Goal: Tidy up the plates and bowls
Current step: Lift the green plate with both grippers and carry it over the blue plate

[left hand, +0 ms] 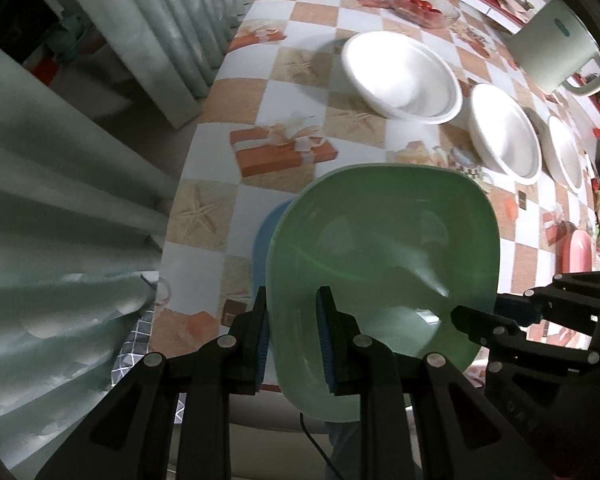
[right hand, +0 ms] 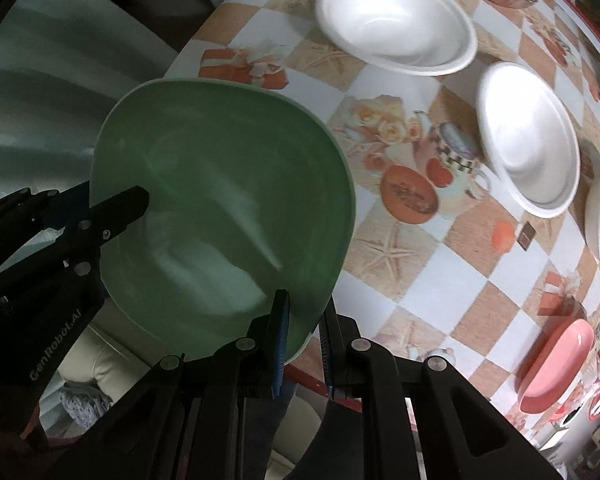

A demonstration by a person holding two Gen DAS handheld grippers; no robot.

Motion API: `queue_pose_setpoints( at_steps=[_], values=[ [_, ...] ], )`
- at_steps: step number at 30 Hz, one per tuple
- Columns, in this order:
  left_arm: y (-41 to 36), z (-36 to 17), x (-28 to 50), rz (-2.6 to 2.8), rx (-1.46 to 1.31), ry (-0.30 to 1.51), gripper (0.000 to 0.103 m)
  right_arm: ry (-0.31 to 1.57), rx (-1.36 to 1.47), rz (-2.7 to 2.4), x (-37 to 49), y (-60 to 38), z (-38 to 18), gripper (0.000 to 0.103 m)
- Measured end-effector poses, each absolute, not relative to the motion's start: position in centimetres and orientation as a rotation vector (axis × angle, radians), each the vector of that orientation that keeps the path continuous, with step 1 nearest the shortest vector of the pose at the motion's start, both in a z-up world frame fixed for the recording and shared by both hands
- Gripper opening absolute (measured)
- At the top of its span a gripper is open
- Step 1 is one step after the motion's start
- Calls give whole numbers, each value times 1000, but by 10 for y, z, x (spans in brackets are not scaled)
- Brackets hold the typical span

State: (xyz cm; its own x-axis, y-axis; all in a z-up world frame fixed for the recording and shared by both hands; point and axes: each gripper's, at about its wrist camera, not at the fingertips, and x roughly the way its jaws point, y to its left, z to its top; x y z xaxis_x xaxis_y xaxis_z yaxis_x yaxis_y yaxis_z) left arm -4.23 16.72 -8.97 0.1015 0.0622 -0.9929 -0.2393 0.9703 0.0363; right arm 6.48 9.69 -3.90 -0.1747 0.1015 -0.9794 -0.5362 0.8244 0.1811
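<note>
A green squarish bowl (left hand: 384, 256) is held above the table's near edge by both grippers. My left gripper (left hand: 294, 320) is shut on its left rim; my right gripper (right hand: 304, 320) is shut on its right rim, and the bowl also shows in the right wrist view (right hand: 228, 200). A blue plate (left hand: 264, 236) lies partly hidden under the green bowl. Three white bowls (left hand: 400, 76) (left hand: 504, 132) (left hand: 566, 152) stand in a row farther back. A pink dish (right hand: 556, 364) lies at the right.
The table (left hand: 260, 80) has a checkered orange and white cloth. A glass dish with tomatoes (left hand: 422, 2) and a pale green pot (left hand: 552, 52) stand at the back. Pale curtains (left hand: 60, 160) hang to the left of the table's edge.
</note>
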Motion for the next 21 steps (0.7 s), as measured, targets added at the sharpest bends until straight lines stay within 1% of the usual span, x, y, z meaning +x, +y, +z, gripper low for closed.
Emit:
queue_pose_setpoints(
  at_steps=[7,21],
  values=[
    [180,-100,-41,237,-150,1477,23,1692,-363,600,54,113,-68,17],
    [183,-126,-39,221,-169,1545,23,1741,-382,564,39,112,-115,17]
  ],
)
